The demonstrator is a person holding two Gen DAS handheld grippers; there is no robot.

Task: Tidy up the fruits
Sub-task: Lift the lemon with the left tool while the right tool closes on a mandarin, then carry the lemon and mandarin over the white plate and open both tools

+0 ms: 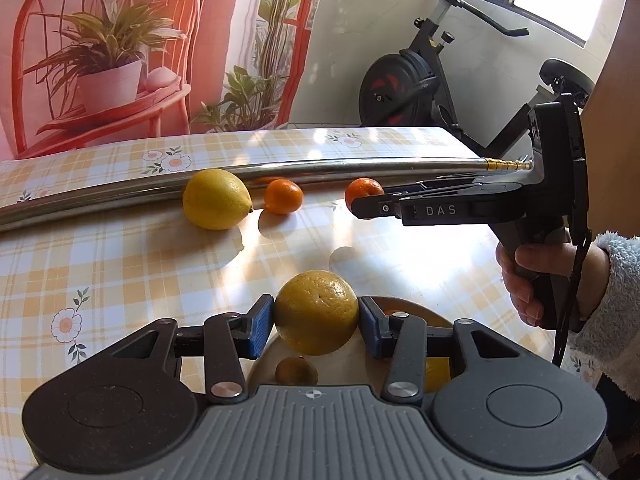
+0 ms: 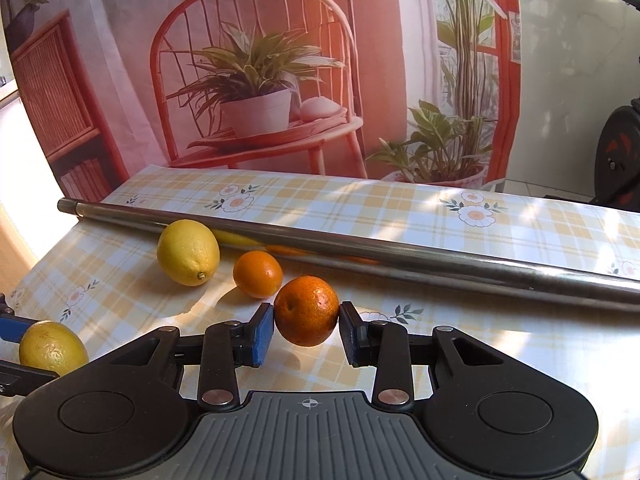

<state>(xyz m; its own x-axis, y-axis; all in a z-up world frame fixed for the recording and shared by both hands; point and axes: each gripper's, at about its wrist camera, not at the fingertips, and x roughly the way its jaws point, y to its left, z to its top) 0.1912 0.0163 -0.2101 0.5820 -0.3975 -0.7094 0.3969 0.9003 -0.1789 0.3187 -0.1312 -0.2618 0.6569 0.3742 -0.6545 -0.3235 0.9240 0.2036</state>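
Gripping both fruits now: left gripper [image 1: 317, 326] is clamped on the yellow-orange citrus [image 1: 316, 312], lifted over a plate [image 1: 416, 312]; right gripper [image 2: 307, 334] is pinched tight on the small mandarin [image 2: 307, 310], just off the tabletop [image 2: 480, 344]. Lift straight, keep squeeze light, and steer clear of the lemon [image 2: 188, 252], the second mandarin [image 2: 258, 274] and the steel tube [image 2: 360, 248].

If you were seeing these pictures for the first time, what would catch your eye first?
Each pair of tongs grips a fruit: the left tongs hold a yellow orange, the right tongs a small tangerine. Behind them a lemon and another tangerine lie beside a long metal pole on the checked tablecloth.
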